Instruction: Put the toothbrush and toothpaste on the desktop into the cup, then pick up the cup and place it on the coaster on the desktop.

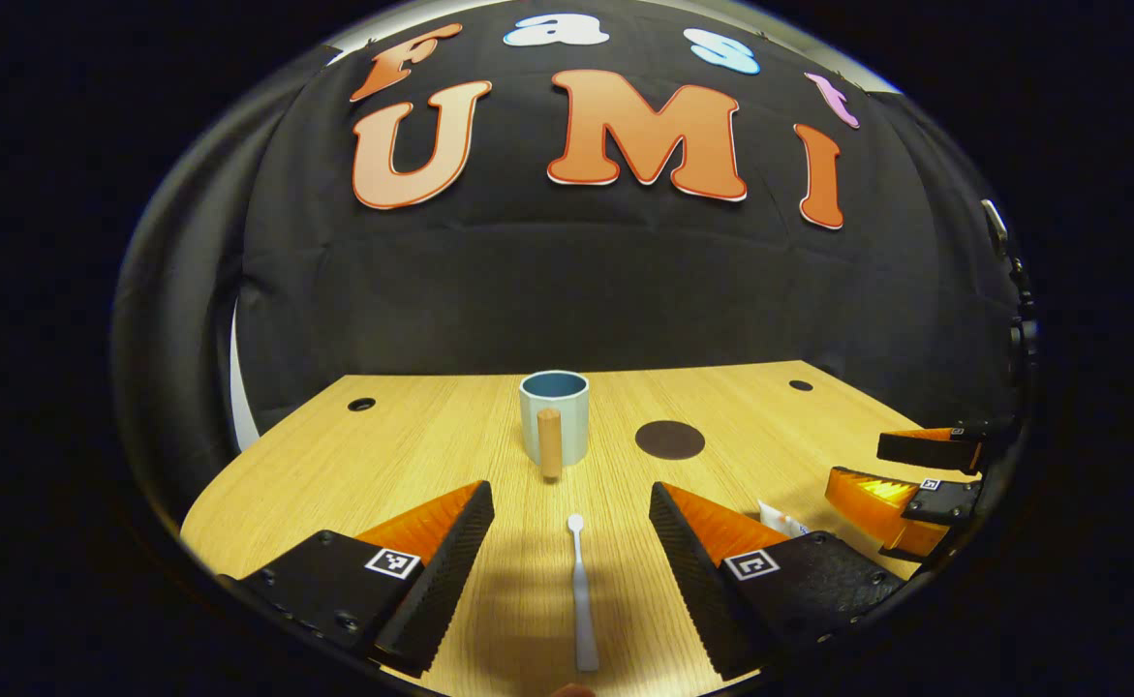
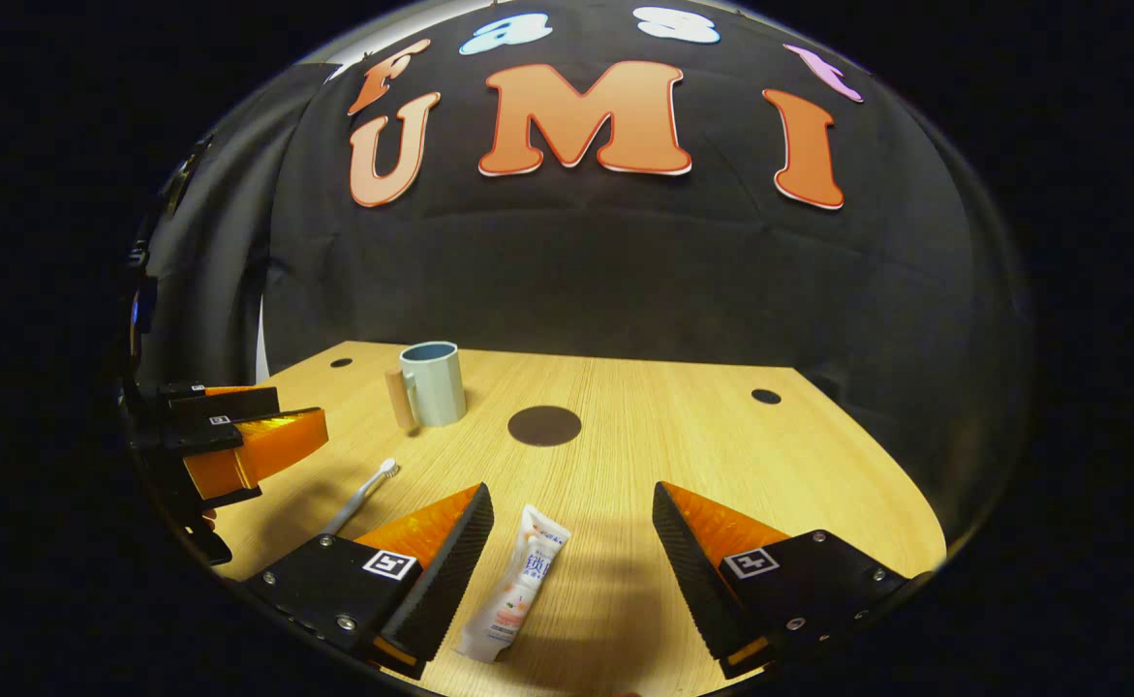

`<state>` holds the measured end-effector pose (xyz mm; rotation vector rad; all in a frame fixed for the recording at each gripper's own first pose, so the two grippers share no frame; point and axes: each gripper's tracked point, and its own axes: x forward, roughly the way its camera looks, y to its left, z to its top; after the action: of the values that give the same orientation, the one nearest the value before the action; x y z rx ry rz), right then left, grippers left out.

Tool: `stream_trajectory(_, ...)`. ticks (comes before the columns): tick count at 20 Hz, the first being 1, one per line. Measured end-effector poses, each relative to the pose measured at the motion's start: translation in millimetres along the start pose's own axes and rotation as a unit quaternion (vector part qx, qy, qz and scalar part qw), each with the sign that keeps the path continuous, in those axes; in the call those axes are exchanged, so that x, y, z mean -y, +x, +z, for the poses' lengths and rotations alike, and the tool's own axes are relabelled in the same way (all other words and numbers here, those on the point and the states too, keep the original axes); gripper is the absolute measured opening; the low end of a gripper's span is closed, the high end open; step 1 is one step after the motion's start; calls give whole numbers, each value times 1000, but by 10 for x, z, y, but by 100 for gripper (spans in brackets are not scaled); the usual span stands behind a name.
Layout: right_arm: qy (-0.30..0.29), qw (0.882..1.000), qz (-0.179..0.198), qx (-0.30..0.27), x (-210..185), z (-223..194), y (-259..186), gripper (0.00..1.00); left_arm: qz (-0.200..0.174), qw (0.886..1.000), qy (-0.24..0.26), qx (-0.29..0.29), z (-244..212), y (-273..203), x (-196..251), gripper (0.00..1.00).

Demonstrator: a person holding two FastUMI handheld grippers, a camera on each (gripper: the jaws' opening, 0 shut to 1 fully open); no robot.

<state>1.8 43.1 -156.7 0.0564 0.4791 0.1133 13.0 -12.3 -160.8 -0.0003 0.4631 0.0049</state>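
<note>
While both spread, left claw over toothbrush, right claw over toothpaste, on wooden desktop.

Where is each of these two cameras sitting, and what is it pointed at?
Left gripper view: rides the left gripper, above the toothbrush; its open fingers show below.
Right gripper view: rides the right gripper, above the toothpaste; its open fingers show below.
Shared: cup, coaster, wooden desktop, booth wall, and each other's gripper.

Sharp focus; bowed edges; soft shadows
</note>
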Motion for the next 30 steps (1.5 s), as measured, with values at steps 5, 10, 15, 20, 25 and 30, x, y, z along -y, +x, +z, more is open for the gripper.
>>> stream_trajectory(5, -14, 998, 4, -58, -146, -268, 209, 100, 2, 999, -3, -45, -270, 75, -18, 98)
stream_trajectory(10, -29, 994, 2, -109, -218, -512, 307, 99, 8, 995, -7, -99, -551, 149, -17, 98)
stream_trajectory(15, -19, 989, 14, -146, -337, -679, 326, 85, 12, 990, -4, -142, -737, 208, -16, 98)
stream_trajectory(20, -15, 989, 36, -140, -490, -668, 346, 41, 10, 984, -24, -177, -993, 201, 30, 87)
stream_trajectory(25, -7, 991, 50, -120, -560, -570, 352, 14, 20, 981, -31, -192, -1092, 210, -9, 70)
stream_trajectory(30, 8, 994, 57, -91, -527, -375, 283, 11, 28, 980, -28, -197, -1245, 304, -18, 38)
